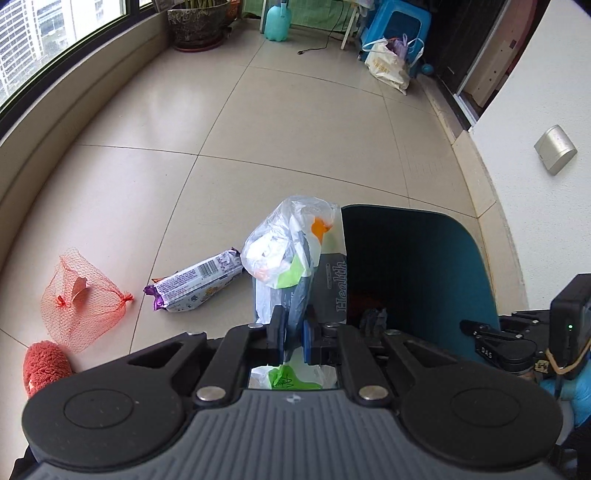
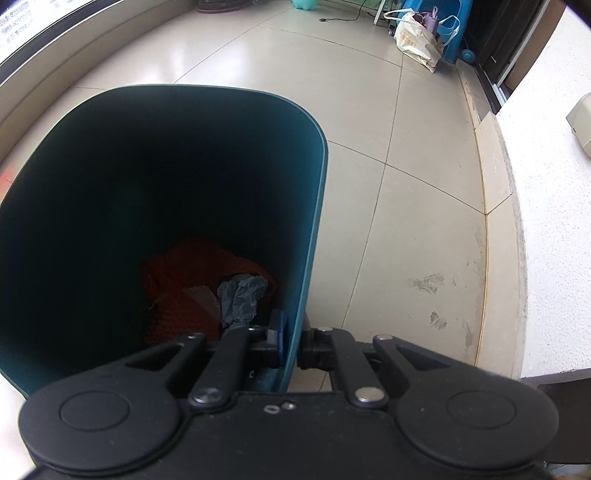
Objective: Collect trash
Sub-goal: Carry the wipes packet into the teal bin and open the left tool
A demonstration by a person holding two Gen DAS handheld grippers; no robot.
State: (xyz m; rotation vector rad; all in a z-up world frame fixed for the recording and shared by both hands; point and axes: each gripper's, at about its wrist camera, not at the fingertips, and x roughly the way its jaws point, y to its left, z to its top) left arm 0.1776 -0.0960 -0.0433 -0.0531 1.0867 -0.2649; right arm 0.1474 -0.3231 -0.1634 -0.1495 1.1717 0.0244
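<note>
While the left gripper (image 1: 293, 334) pinches the crumpled clear plastic bag (image 1: 291, 254) dangling ahead of its fingers, light and slippery, the right gripper (image 2: 291, 345) clamps the dark teal plastic bin's (image 2: 314, 206) stiff rim.

We are looking at a home's enclosed balcony. Beige glossy floor tiles (image 1: 295, 122) are stretching toward a large glazed plant pot (image 1: 199, 26) beside the curved window (image 1: 55, 40).
</note>
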